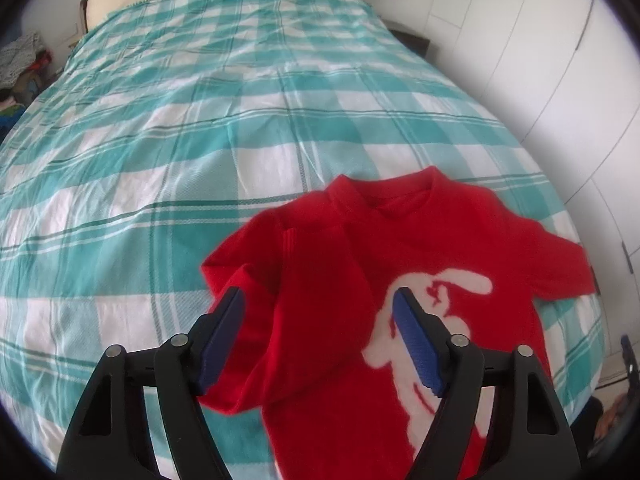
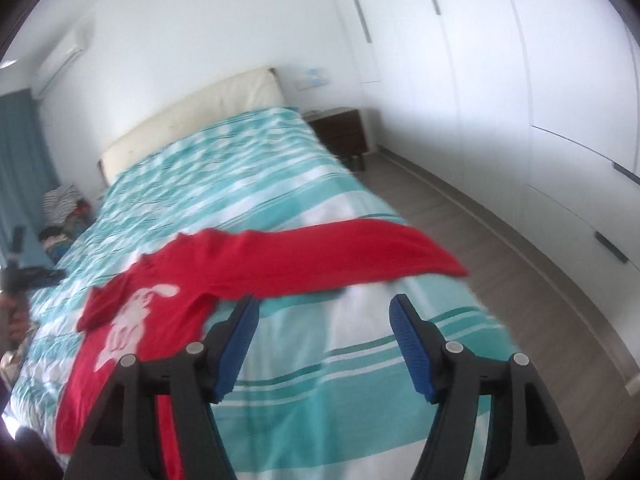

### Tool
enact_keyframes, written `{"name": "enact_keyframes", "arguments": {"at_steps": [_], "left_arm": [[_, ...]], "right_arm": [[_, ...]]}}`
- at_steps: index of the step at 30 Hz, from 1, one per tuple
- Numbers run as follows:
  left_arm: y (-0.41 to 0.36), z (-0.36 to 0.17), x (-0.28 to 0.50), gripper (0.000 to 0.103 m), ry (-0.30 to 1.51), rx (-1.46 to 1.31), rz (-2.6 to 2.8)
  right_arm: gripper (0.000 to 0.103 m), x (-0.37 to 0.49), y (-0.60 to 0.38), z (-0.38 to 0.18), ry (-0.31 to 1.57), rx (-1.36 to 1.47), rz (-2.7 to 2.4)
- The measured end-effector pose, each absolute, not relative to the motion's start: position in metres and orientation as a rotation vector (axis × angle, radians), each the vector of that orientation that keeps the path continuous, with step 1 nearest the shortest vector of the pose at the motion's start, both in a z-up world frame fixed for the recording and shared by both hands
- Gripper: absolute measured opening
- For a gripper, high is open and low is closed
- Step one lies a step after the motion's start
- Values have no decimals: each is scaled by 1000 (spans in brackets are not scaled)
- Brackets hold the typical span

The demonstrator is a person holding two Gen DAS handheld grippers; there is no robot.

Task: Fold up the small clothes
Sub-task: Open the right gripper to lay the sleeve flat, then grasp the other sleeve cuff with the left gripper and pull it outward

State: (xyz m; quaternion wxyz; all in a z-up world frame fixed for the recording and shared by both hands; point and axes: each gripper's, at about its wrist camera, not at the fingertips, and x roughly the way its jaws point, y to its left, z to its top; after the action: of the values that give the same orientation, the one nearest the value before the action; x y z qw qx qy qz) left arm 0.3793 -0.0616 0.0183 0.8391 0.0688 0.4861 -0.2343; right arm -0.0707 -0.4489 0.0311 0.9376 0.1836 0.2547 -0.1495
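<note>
Left wrist view: red shirt [image 1: 360, 264] lies print-up on the checked bedspread [image 1: 160, 160], directly beneath the left gripper [image 1: 320, 336] — jaws spread, nothing held. Right gripper [image 2: 324, 344], likewise empty, hangs beside the shirt's right sleeve [image 2: 360, 248] — farther off.

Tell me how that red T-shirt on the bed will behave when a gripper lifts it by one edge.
The red T-shirt will probably droop and bunch rather than hold shape: one sleeve already lies folded over on itself. It looks thin and light, so a pinch should lift it easily. Pushed across the checked bedspread, it would likely wrinkle instead of sliding flat, since the cover itself is creased cloth.
</note>
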Motion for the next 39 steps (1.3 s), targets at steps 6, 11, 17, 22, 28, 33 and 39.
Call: {"name": "enact_keyframes", "arguments": {"at_steps": [6, 11, 17, 22, 28, 33, 39], "left_arm": [[-84, -34, 424, 59, 1133, 201, -409], [-88, -53, 439, 59, 1186, 159, -448], [-91, -59, 439, 8, 1172, 174, -431], [-34, 4, 415, 7, 974, 0, -349], [132, 50, 379, 7, 839, -419, -51], [224, 25, 342, 7, 822, -503, 149], [273, -33, 328, 7, 866, -620, 237]], "right_arm": [[68, -58, -379, 0, 532, 306, -166], [68, -50, -385, -7, 548, 349, -152], [68, -53, -400, -14, 555, 458, -173], [68, -56, -398, -11, 540, 446, -165], [68, -55, -388, -8, 527, 398, -152], [68, -49, -373, -10, 546, 341, -123], [68, -43, -354, -13, 572, 270, -109]]}}
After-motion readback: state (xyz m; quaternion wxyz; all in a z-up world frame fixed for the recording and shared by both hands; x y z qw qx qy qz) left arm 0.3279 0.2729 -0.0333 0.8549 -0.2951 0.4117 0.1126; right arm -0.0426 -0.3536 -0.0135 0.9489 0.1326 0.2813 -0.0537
